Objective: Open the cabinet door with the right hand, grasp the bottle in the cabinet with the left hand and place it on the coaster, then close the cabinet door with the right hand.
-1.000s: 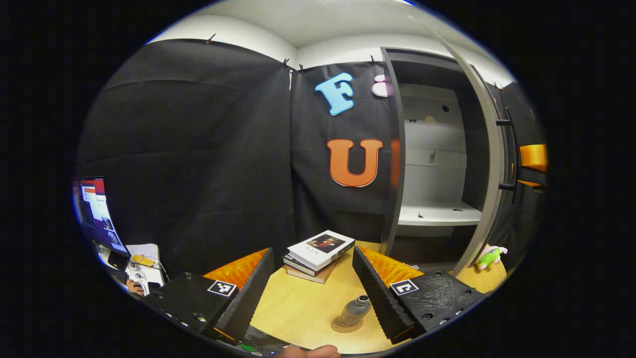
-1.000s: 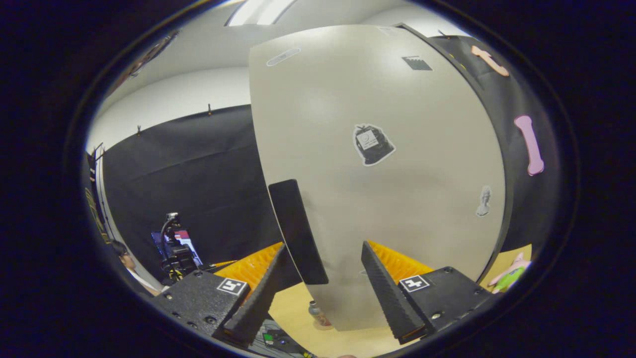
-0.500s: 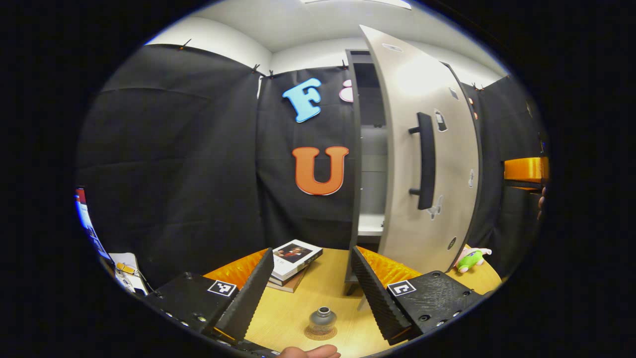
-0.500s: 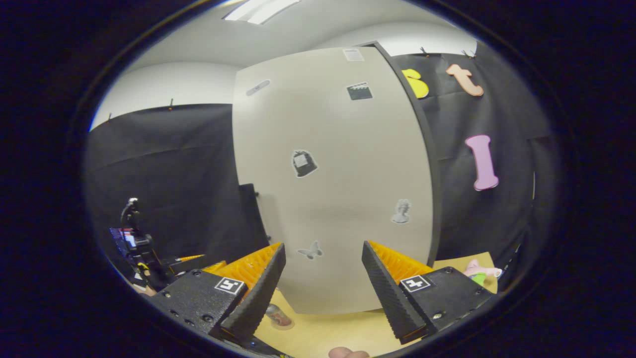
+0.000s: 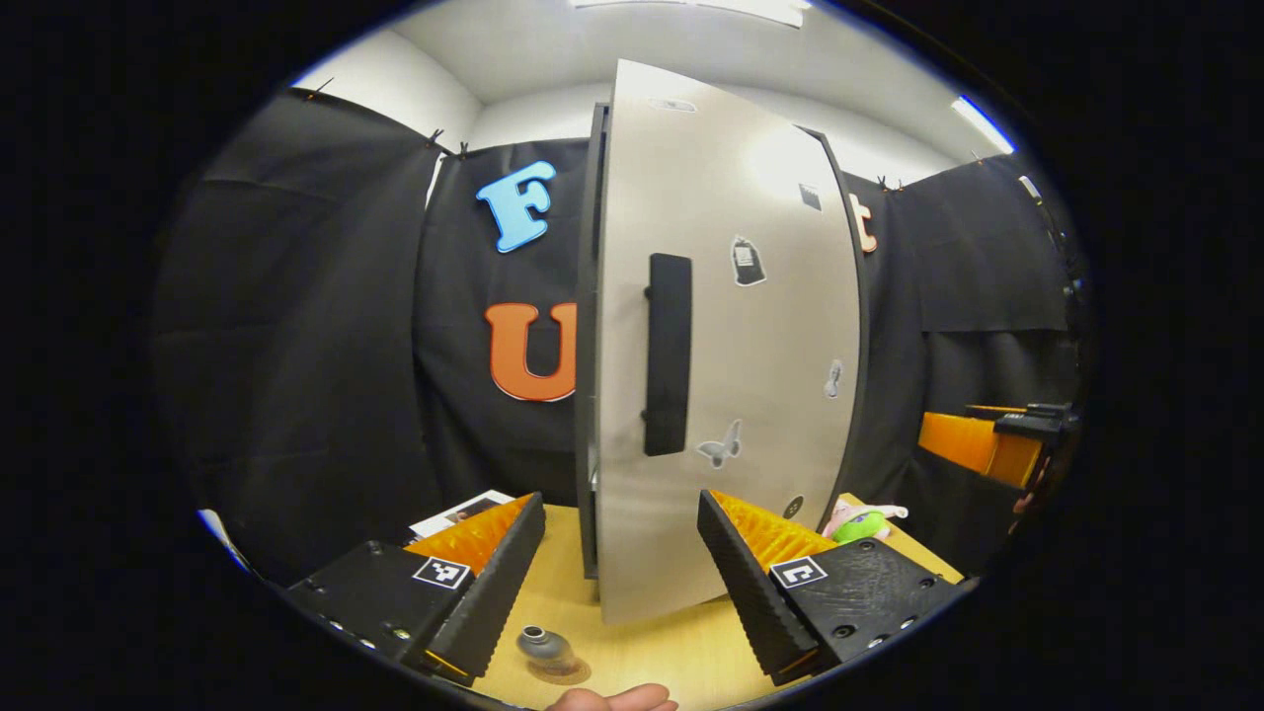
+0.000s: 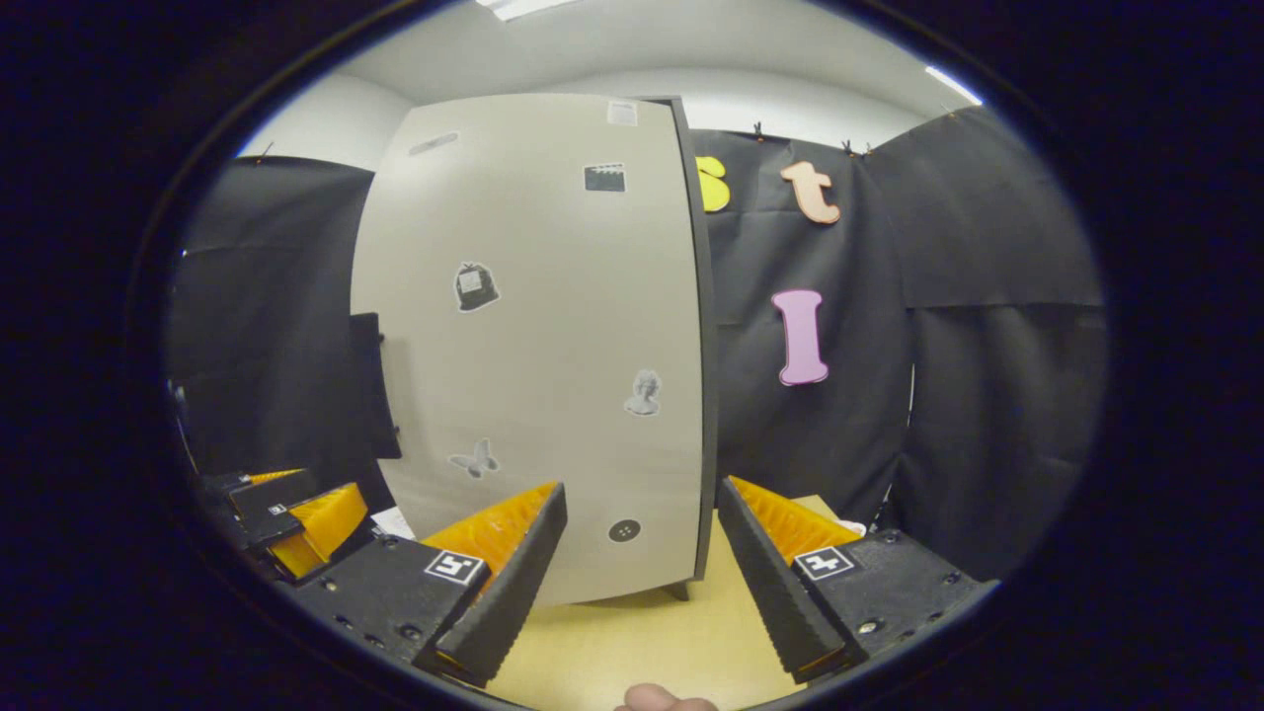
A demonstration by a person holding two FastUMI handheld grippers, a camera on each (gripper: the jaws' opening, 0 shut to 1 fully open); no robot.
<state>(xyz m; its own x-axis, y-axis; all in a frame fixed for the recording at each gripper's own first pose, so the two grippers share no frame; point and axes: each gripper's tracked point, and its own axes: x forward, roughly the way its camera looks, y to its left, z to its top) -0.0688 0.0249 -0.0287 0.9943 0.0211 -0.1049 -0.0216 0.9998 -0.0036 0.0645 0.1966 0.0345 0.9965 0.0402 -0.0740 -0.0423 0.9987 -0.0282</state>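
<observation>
A: Looking at the cabinet door [image 5: 731, 336], I see it stands almost closed, one thin gap at its handle side. The bottle [image 5: 545, 649] sits upright on the coaster [image 5: 565, 672], low on the wooden table [image 5: 671, 652].

B: Which gripper is nearer to the door?

A: I judge the right gripper [image 6: 640, 538]; the door face is straight ahead, its long black handle [image 5: 668, 354] vertical. Its jaws are apart, holding nothing. The left gripper [image 5: 620, 553] is also spread and empty.

B: Any readable writing?

A: Only small stickers, too small to read.
</observation>
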